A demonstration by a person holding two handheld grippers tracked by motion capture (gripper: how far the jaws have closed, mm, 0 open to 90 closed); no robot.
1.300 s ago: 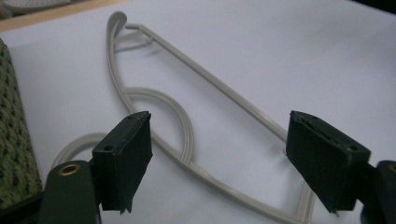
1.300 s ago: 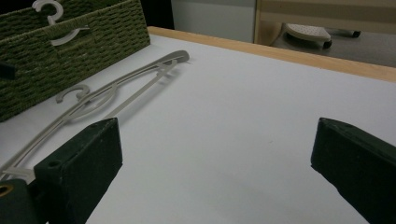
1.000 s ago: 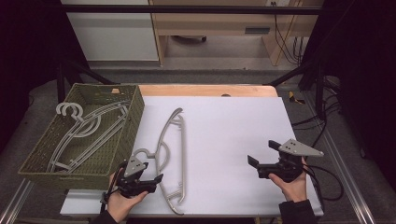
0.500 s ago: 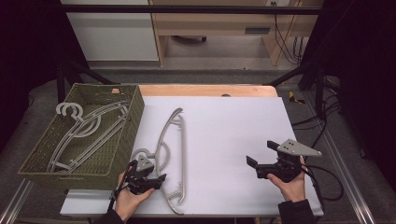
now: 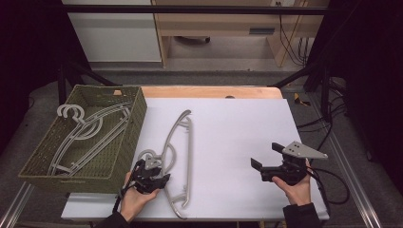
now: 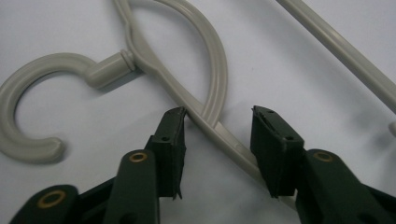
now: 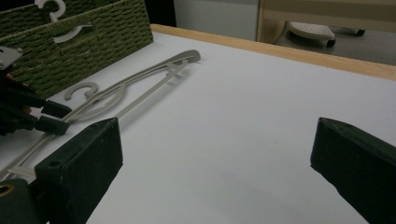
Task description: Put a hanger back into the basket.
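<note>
A pale grey plastic hanger (image 5: 178, 137) lies flat on the white table (image 5: 237, 128), its hook (image 6: 32, 107) toward the basket. My left gripper (image 5: 159, 180) is low over the hanger's near shoulder, just past the hook's neck. In the left gripper view the hanger's arm (image 6: 205, 116) runs between the two pads, and my left gripper (image 6: 217, 116) has just been closing; a gap remains beside the right pad (image 6: 273, 149). My right gripper (image 5: 266, 155) is held above the table's right side, open with bare table between its fingers. The hanger (image 7: 140, 79) and the left hand lie far off in the right gripper view.
A green woven basket (image 5: 138, 118) stands at the table's left with grey hangers (image 5: 88, 128) inside. A wooden strip (image 5: 214, 91) edges the table's far side. Cables trail off the right edge near the right hand.
The left gripper has sunk and shifted right onto the hanger, and its jaws have narrowed around the hanger's arm. The right gripper has stayed put.
</note>
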